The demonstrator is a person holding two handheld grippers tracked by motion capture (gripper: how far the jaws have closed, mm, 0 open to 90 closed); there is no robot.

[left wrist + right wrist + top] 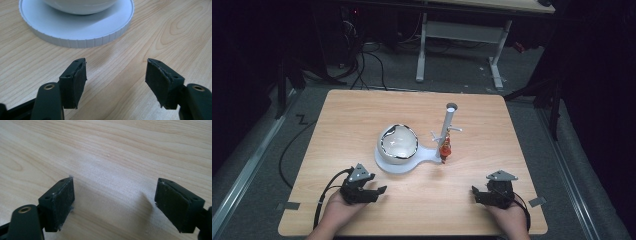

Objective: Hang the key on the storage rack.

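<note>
A white stand with a round base (384, 166) sits mid-table, carrying a shiny white bowl (398, 142). Its upright post (447, 125) has short pegs, and a small red-orange object (445, 148) hangs low on it. My left gripper (381, 190) rests near the front left of the table, open and empty, pointing right, just in front of the base. In the left gripper view the open left gripper (116, 72) faces the ribbed base rim (75, 42) and the bowl (80, 5). My right gripper (474, 192) lies at the front right, pointing left. The right gripper (115, 192) stands wide open over bare wood.
The wooden table (362, 115) has grey tape tabs at its front left (288, 205) and front right (537, 201) edges. Beyond it stands a white desk frame (457, 35), with cables (367, 65) on the grey floor.
</note>
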